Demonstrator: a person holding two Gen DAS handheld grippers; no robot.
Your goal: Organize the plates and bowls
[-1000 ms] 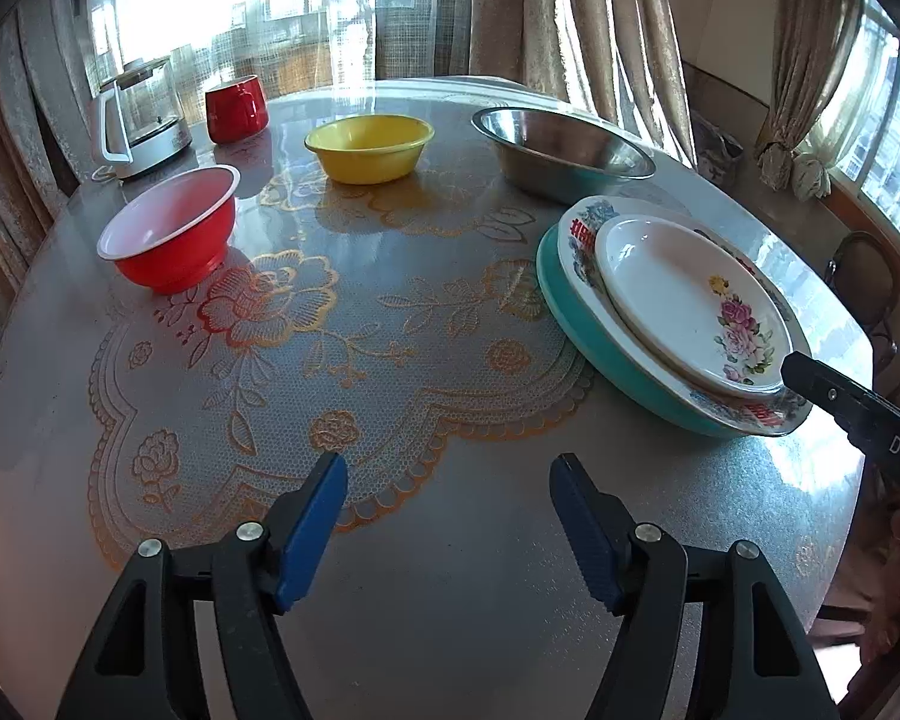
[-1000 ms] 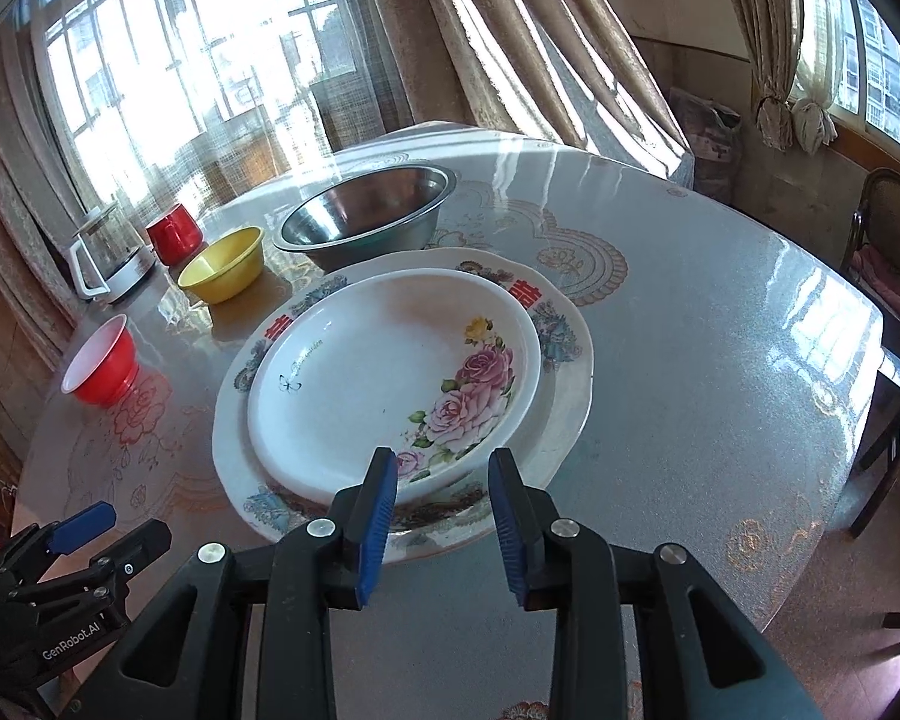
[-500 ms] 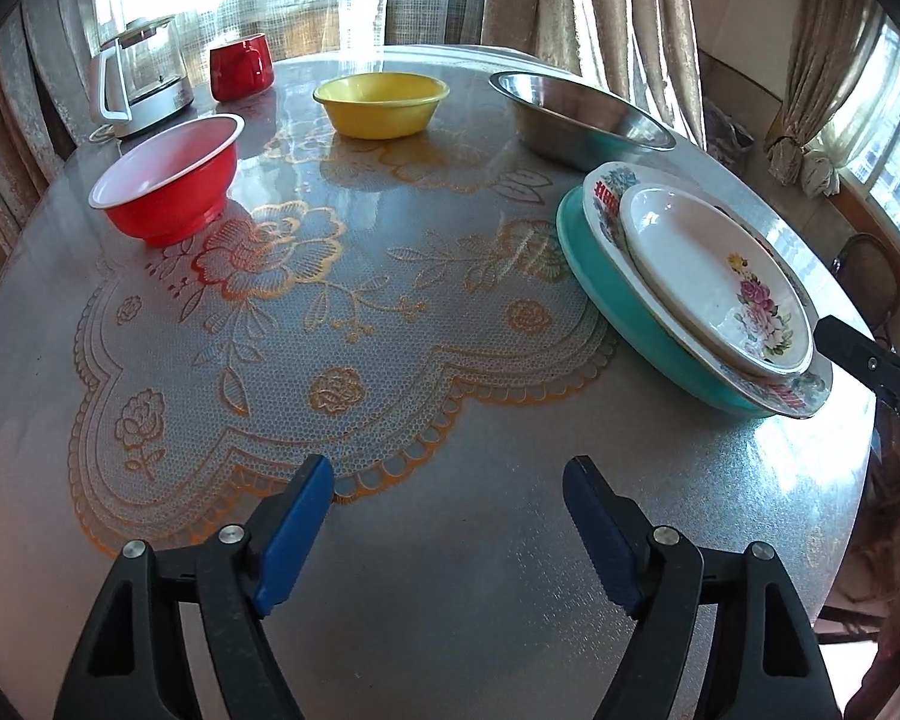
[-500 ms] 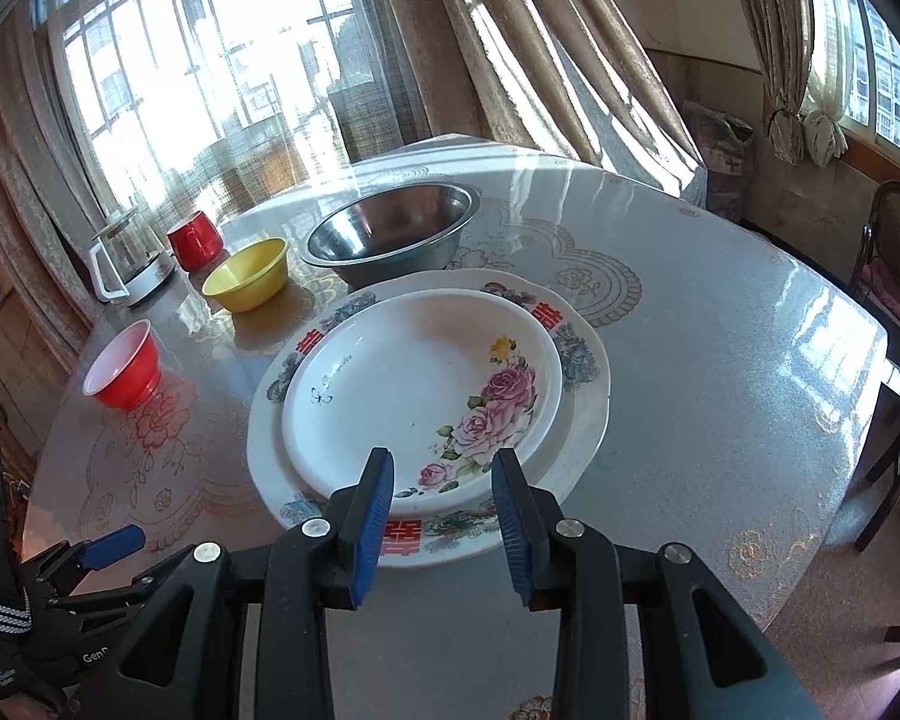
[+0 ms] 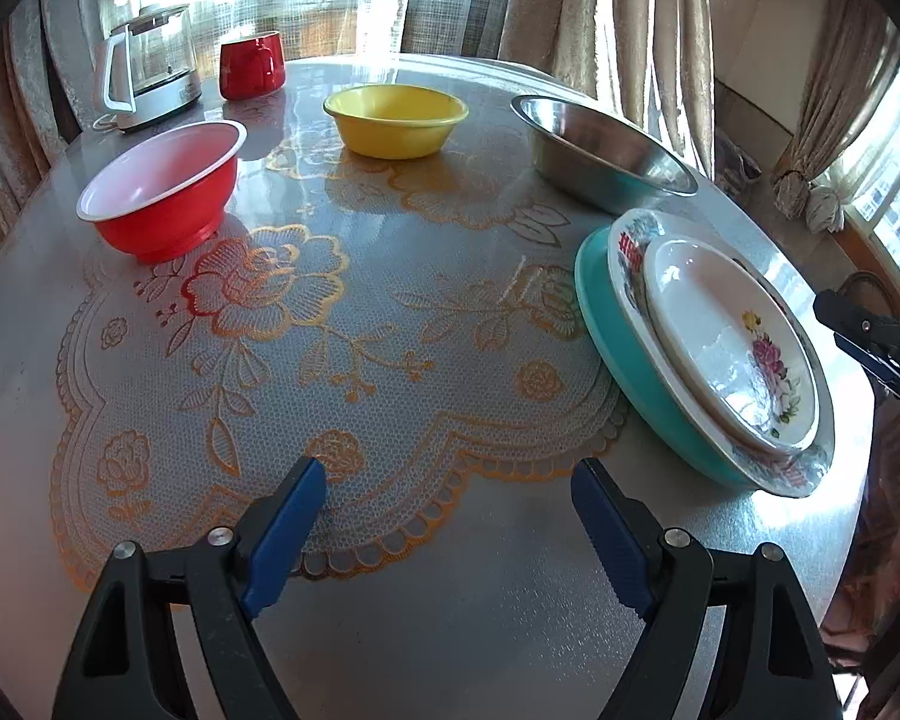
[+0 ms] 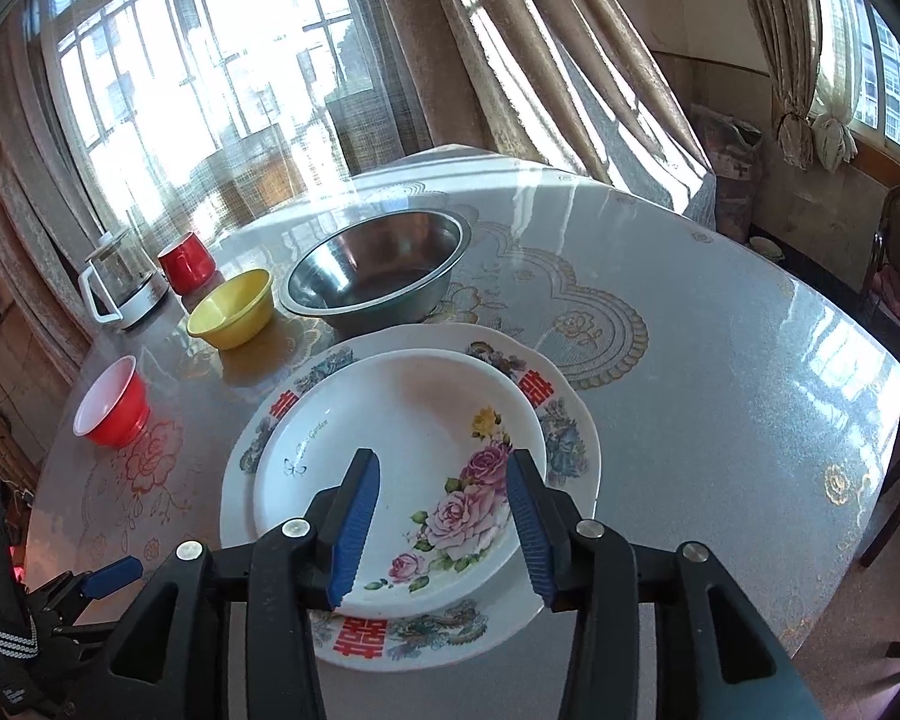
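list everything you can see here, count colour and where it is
rose plate: 1, white with pink roses, top of the stack at the table's near right
patterned plate: 1, white with red characters, under the rose plate
teal plate: 1, teal, bottom of the stack
steel bowl: 1, silver, behind the stack
yellow bowl: 1, yellow, left of the steel bowl
red bowl: 1, red with white inside, left side of the table
red mug: 1, red, far edge
kettle: 1, clear with white handle, beside the red mug
table: 1, grey with gold lace pattern
left gripper: black with blue pads, open, empty
right gripper: same colours, just opening above the rose plate
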